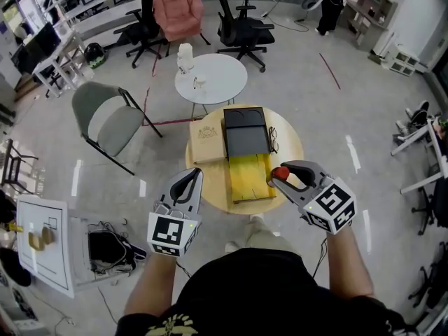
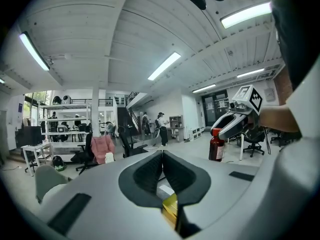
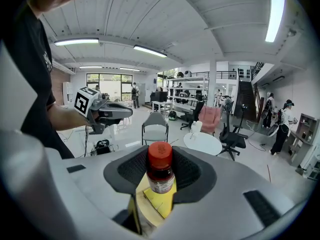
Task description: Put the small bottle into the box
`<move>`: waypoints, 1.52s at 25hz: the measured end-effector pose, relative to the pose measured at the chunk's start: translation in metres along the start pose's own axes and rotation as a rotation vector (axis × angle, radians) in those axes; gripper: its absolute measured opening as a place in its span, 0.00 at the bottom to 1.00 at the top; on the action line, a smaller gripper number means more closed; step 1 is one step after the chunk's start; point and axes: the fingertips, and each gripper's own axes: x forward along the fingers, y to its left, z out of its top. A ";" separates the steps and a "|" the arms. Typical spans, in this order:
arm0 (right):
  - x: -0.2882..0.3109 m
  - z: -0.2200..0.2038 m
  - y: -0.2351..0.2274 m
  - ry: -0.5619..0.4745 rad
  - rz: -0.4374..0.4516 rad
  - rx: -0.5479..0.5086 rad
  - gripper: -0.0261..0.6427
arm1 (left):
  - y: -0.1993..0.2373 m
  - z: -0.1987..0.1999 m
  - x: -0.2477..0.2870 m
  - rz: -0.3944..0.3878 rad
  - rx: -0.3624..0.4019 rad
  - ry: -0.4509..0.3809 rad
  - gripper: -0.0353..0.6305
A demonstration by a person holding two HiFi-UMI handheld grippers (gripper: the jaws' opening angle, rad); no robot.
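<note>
My right gripper (image 3: 161, 170) is clamped on the small bottle (image 3: 160, 176), red cap up and upright. In the head view it sits just right of centre, over the near right edge of the round wooden table (image 1: 290, 152). The black box (image 1: 245, 140) lies open at the middle of that table, up and left of the bottle. A yellow sheet (image 1: 250, 177) lies on its near side and a tan box (image 1: 208, 140) just beside its left. My left gripper (image 2: 162, 166) has its jaws pressed together on nothing, lower left of centre.

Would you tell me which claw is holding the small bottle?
The right claw grips the red-capped small bottle; the left claw is shut on nothing.
</note>
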 end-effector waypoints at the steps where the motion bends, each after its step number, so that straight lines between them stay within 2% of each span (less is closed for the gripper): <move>1: 0.002 0.000 -0.002 0.000 0.004 0.001 0.27 | 0.001 0.000 0.002 0.001 -0.003 0.002 0.08; 19: 0.040 -0.024 -0.043 0.043 0.024 0.037 0.27 | 0.014 -0.006 0.036 0.030 -0.016 0.026 0.08; 38: 0.072 -0.087 -0.061 0.115 0.003 0.124 0.27 | 0.007 -0.012 0.044 0.024 -0.012 0.052 0.08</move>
